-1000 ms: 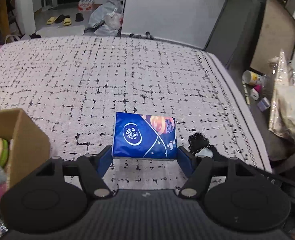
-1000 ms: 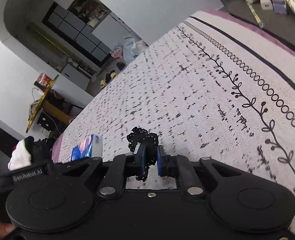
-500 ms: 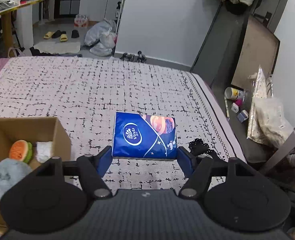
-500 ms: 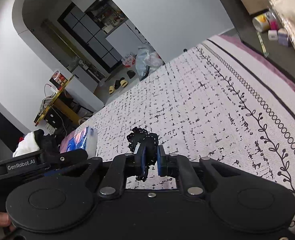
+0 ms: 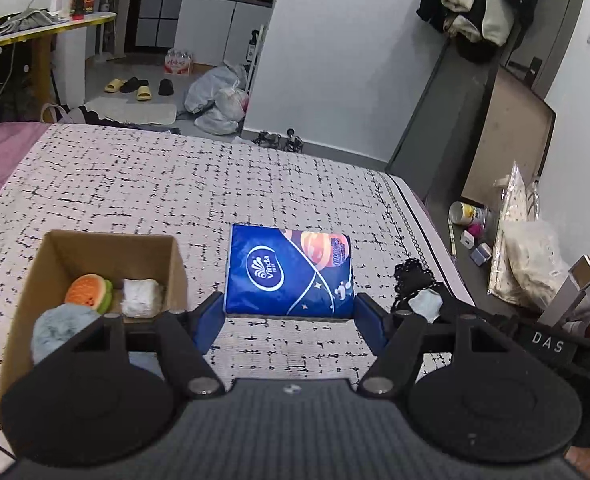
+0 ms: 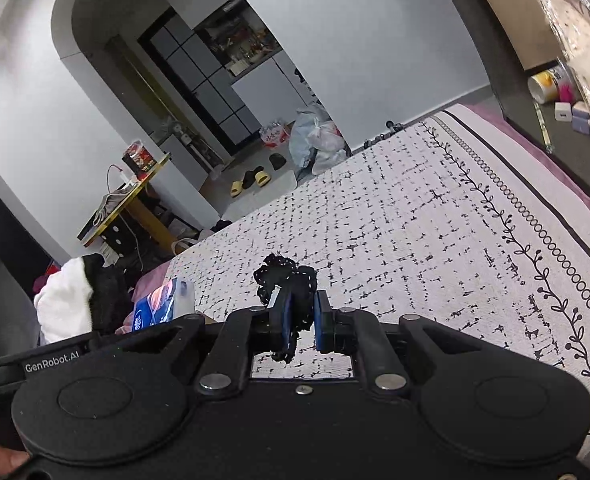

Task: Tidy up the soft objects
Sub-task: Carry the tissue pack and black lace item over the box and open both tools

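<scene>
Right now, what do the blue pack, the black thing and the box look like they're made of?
Blue tissue pack: soft plastic film, glossy, with printed graphics. Black lace piece in the right gripper: looks like openwork fabric with scalloped, frilly edges. Cardboard box: plain brown matte card, raw-cut edges.
</scene>
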Motion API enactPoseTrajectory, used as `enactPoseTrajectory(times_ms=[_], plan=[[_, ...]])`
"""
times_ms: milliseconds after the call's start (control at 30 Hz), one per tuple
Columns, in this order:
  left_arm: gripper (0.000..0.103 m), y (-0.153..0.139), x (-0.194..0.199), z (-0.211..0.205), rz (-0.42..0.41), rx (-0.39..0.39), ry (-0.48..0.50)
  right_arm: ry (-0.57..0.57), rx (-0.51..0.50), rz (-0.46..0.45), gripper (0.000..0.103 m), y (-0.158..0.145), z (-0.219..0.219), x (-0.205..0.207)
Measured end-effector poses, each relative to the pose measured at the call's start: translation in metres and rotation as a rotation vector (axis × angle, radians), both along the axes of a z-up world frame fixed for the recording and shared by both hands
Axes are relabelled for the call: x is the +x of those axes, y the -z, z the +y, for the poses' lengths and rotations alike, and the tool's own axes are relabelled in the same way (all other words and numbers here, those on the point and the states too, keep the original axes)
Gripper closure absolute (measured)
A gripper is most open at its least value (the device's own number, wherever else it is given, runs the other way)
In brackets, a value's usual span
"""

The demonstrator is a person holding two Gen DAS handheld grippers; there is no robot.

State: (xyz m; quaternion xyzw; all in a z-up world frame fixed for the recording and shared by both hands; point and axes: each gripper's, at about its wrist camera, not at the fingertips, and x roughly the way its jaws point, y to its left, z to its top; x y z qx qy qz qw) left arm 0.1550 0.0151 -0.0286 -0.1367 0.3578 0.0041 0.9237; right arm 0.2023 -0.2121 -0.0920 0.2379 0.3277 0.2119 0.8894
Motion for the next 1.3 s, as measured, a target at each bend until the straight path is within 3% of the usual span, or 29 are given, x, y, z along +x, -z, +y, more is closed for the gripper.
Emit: enactPoseTrajectory(times_ms=[667,1067,1300], plan=[[0.034,0.011,-0.031,0.054,-0.049,-0.084,-0.075,-0.063,-0.088,-0.054,0.091,-0.034,0.043,-0.014],[0.034,0.028,-0.056,0.119,-0.025,-0.173,-0.217,-0.186,-0.142,-0.036,0.091,-0.024,0.110,-0.020],[0.034,0.033,-0.058,0.136,-0.019,-0.207,-0.255,-0.271,-0.165,-0.032,0.091,-0.020,0.159,-0.027]])
